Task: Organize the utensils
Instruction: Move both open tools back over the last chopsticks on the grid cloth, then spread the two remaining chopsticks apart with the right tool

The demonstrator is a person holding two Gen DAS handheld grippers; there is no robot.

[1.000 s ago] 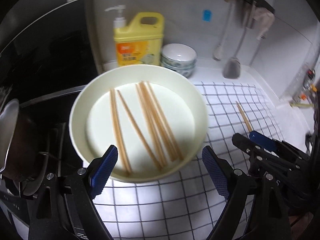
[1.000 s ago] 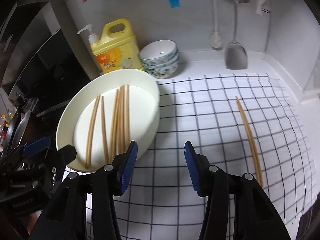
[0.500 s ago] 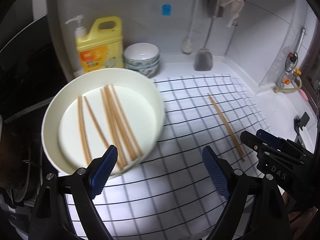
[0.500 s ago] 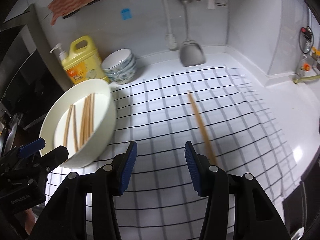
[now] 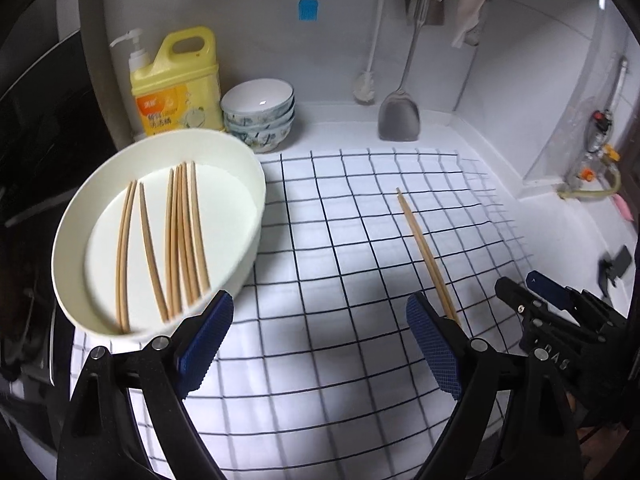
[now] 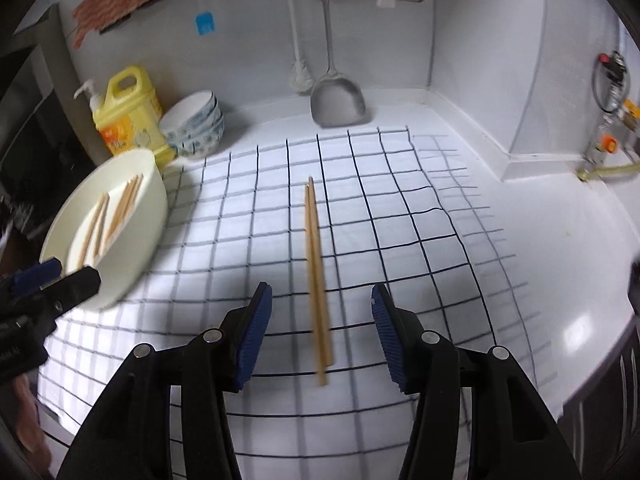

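Your right tongs (image 6: 320,328) stand partly apart with nothing pinched: the pair of chopsticks (image 6: 316,272) lies on the checked cloth (image 6: 400,220) between the blue pads (image 6: 256,332), touching neither, and its near end is smeared by motion blur. Your left tongs (image 5: 320,340) gape wide and hold nothing; their right finger covers the near end of that same pair (image 5: 424,248) in the left view, so you cannot see where it stops there. The white dish (image 5: 256,184) sits at the cloth's left edge with more chopsticks (image 5: 180,240) lying in it; their near tips blur into the rim, and the count is hard to make out. Behind it, the yellow detergent bottle (image 5: 178,84) is partly hidden by the dish, beside the stacked bowls (image 5: 260,116). A spatula (image 6: 336,100) hangs down to the bench (image 6: 560,240), its handle cut off at the top.
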